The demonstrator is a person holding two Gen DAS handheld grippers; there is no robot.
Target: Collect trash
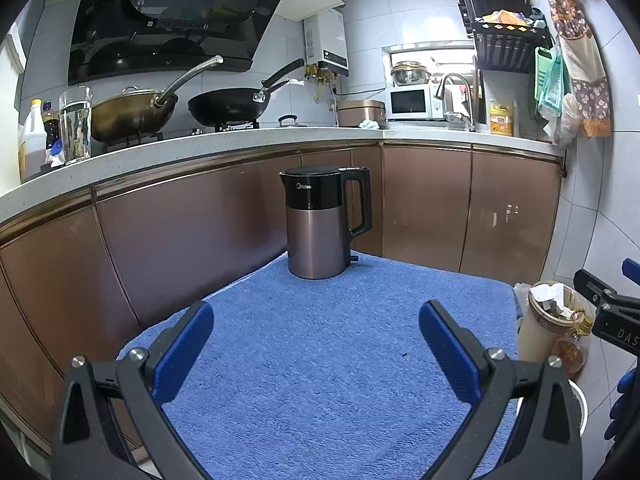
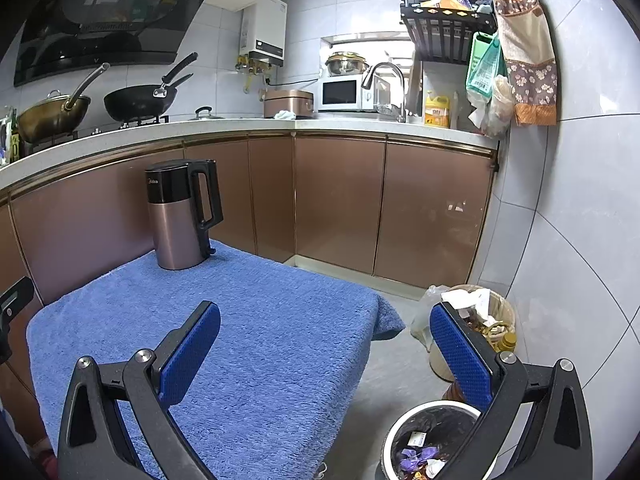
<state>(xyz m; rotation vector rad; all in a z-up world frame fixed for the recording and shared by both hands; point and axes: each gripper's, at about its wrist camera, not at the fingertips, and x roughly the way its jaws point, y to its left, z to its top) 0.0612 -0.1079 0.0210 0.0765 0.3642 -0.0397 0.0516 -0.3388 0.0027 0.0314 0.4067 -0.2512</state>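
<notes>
1. Both pairs of jaws stand wide apart and hold nothing: the left gripper (image 1: 316,344) hangs over the blue towel (image 1: 320,360), and the right gripper (image 2: 324,348) sits over the towel's right edge (image 2: 372,320) and the grey floor (image 2: 396,364) beside it
2. Trash lies in a white-rimmed bin (image 2: 390,440) on the floor below the right gripper, with purple and white wrappers (image 2: 416,456) inside
3. Beyond it, near the tiled wall, a tan basket (image 2: 506,312) brims with crumpled paper, and an amber bottle (image 1: 570,344) stands touching it
4. Between the towel's far edge and the brown cabinets (image 2: 340,200) a strip of floor runs open
5. On the towel's far side stands a kettle (image 1: 320,224), reading "Midea"
6. In the left wrist view the right gripper's body shows the letters "DAS"; labels on the yellow bottle (image 2: 438,110) by the faucet are too small to read
</notes>
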